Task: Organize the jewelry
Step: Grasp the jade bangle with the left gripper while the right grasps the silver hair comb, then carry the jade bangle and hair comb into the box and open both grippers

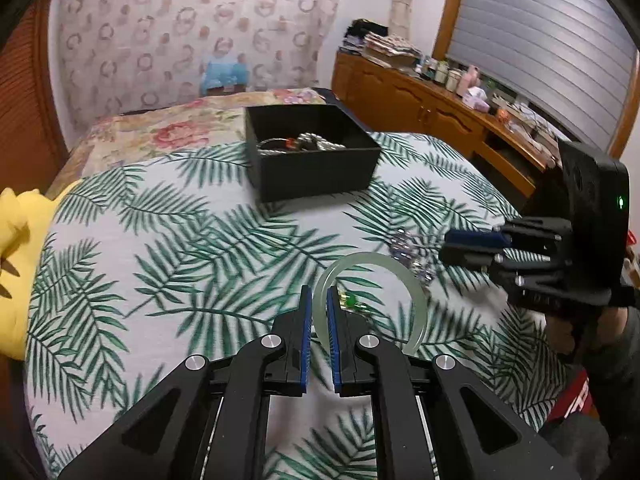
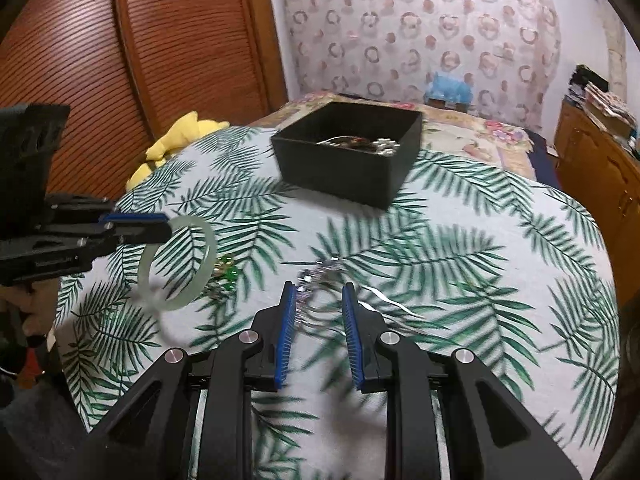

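My left gripper (image 1: 319,294) is shut on a pale green jade bangle (image 1: 416,300) and holds it above the leaf-print bedspread; the bangle also shows in the right wrist view (image 2: 180,266), hanging from the left gripper (image 2: 164,228). A small green-and-gold trinket (image 1: 350,302) lies under it, also in the right wrist view (image 2: 226,272). My right gripper (image 2: 319,292) is open, with a silver crystal bracelet (image 2: 316,276) lying between its fingertips. That bracelet (image 1: 408,252) sits just left of the right gripper (image 1: 452,246). A black box (image 1: 312,152) holds several silver pieces (image 1: 304,144); it also shows in the right wrist view (image 2: 348,160).
A silver strip (image 2: 388,304) lies right of the bracelet. A yellow plush toy (image 2: 176,140) sits at the bed's left edge. A wooden sideboard (image 1: 440,112) with clutter stands to the right, a wooden wardrobe (image 2: 140,40) to the left.
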Available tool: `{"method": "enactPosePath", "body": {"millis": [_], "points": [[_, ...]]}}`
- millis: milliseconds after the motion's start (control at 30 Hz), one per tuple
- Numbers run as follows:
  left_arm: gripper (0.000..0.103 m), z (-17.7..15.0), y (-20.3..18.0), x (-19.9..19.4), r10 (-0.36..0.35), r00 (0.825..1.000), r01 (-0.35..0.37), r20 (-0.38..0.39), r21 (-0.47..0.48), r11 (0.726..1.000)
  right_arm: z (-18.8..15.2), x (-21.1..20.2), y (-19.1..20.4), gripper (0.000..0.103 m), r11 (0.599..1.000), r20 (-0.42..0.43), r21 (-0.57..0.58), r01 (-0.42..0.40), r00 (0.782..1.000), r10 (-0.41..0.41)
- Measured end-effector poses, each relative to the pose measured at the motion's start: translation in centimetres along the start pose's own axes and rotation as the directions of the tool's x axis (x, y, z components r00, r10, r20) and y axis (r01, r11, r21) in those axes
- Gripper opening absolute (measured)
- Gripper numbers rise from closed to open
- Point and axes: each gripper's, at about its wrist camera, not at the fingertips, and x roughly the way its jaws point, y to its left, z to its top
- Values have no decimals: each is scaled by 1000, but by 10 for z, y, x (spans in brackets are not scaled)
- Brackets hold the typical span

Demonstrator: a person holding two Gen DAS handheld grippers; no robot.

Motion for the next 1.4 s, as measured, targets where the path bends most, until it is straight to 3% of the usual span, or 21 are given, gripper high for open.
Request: {"method": "enactPosePath", "body": {"millis": [300, 567, 1067, 1400], "points": [[7, -1, 16, -3, 12, 1000, -11, 22, -25, 1000, 8, 30, 11, 26, 1000, -120, 3, 23, 993, -23], [7, 2, 23, 1, -4, 1000, 5, 28, -35, 999, 16, 43, 23, 26, 993, -149, -81, 90, 984, -102], [7, 36, 29, 12, 0, 998, 1, 60, -24, 1000, 27, 9, 11, 22, 996, -35, -53, 66, 997, -68], [7, 65, 36, 19, 31, 995, -29, 90, -19, 999, 73, -10, 4, 22, 992, 58, -106, 63, 997, -58]]}}
